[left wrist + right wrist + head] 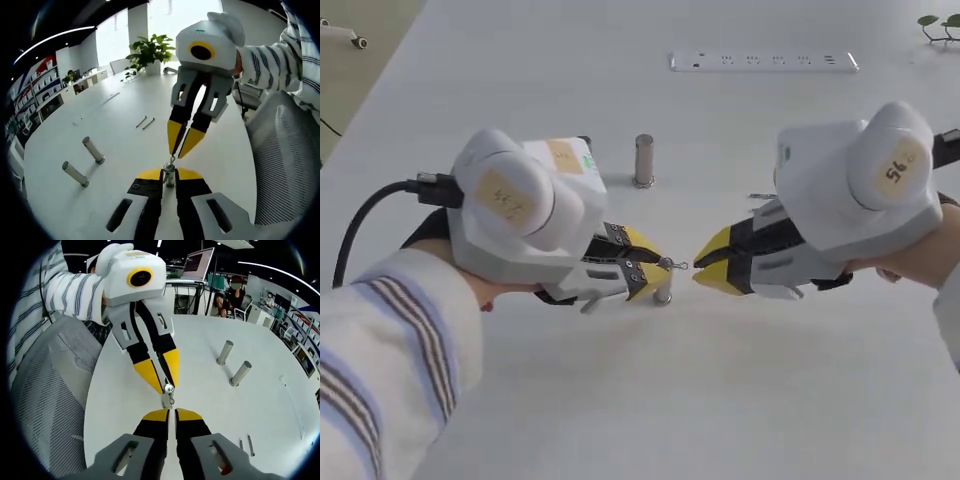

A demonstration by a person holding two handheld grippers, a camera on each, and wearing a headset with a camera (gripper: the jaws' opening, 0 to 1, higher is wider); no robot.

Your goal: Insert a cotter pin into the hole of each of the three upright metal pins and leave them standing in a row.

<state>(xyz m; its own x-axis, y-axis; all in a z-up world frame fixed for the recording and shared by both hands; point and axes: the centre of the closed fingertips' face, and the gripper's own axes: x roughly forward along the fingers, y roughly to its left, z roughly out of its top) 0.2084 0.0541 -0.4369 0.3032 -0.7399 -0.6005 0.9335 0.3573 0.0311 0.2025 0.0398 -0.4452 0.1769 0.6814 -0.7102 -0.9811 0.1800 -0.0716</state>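
First pin of three, and I'm right in the middle of it. My left gripper (pixel 648 266) is clamped on a metal pin (pixel 170 177), holding it upright with its foot at or just off the white table (pixel 620 400). My right gripper (pixel 171 414) has its jaws pinched nearly together on a cotter pin (pixel 167 400), with the wire's far end right at the top of that pin, where the hole should be. Whether it's actually through yet, honestly can't tell, it's too tiny.

The other two metal pins (pixel 93 150) (pixel 75 173) stand near each other off to the side, well apart from the one I'm holding. I can't see any wire on them, and two spare cotter pins (pixel 145 122) are lying flat on the table, so I'd say those two are still to do. Lining all three up in a row comes after that.

Material-wise, the pins are short, smooth steel cylinders with a dull shine and a slightly flared foot. They look slippery for the yellow jaw tips. The cotter pins are thin, bright wire with a little loop at one end. The table is matte, flat and pale, so at least the small stuff shows up against it.
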